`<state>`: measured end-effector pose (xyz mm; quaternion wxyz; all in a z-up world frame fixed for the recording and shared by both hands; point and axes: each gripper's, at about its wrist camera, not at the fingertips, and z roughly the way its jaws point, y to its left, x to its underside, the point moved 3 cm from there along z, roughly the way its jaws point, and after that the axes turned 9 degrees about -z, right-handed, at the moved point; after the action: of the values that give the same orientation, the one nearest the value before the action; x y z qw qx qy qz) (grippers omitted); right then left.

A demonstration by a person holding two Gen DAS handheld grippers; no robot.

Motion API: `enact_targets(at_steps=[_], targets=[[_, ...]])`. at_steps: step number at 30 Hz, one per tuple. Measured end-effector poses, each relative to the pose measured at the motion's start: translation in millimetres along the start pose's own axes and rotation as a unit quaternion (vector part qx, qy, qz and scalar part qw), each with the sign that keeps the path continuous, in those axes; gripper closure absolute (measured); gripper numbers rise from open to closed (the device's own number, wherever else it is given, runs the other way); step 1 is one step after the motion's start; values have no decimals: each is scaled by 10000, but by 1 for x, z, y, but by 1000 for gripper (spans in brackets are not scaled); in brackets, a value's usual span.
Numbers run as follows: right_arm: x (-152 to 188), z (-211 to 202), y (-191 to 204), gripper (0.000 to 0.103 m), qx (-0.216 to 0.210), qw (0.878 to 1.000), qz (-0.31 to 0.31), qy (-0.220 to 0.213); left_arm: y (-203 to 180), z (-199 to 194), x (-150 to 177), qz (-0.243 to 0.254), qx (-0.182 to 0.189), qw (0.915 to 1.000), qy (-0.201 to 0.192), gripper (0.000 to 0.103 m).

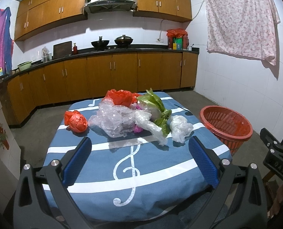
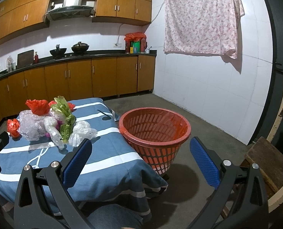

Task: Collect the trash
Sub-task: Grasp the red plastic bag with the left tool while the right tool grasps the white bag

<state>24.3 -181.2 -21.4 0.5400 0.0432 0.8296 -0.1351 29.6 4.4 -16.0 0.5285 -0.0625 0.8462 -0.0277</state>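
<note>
While both sets of jaws stand wide apart and hold nothing, the left gripper [image 1: 139, 158] hangs over the near half of the table [image 1: 103, 171], and the right gripper [image 2: 139, 158] hangs over the table's right edge. A blue cloth with white stripes and music notes covers the table, in a kitchen with wooden cabinets. Ahead of the left jaws lies the trash pile [image 1: 126, 118]: bubble wrap, red bags, clear plastic, green wrapper. Between the right jaws, beyond them, stands the red basket [image 2: 154, 129] on the floor.

Two woks [image 1: 110, 43] sit on the worktop [image 1: 151, 47]; a floral cloth [image 2: 202, 17] hangs on the white wall.
</note>
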Motion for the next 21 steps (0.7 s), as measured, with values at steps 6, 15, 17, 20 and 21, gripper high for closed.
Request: enact_targets(at_steps=[6, 15, 17, 20, 21], targets=[[-4, 32, 20, 2, -219, 9994, -6, 263, 28, 23, 2, -228, -346, 9989, 197, 4], [-19, 88, 54, 2, -823, 9941, -42, 700, 119, 83, -13, -779, -1254, 9884, 365, 4], [-23, 105, 66, 2, -929, 9926, -79, 777, 141, 100, -20, -932, -1396, 9849, 430, 4], [-27, 131, 83, 2, -1108, 9896, -78, 914, 165, 125, -26, -1127, -1533, 9801, 571, 4], [-27, 140, 90, 2, -1171, 9884, -74, 968, 170, 133, -27, -1175, -1553, 9789, 617, 4]])
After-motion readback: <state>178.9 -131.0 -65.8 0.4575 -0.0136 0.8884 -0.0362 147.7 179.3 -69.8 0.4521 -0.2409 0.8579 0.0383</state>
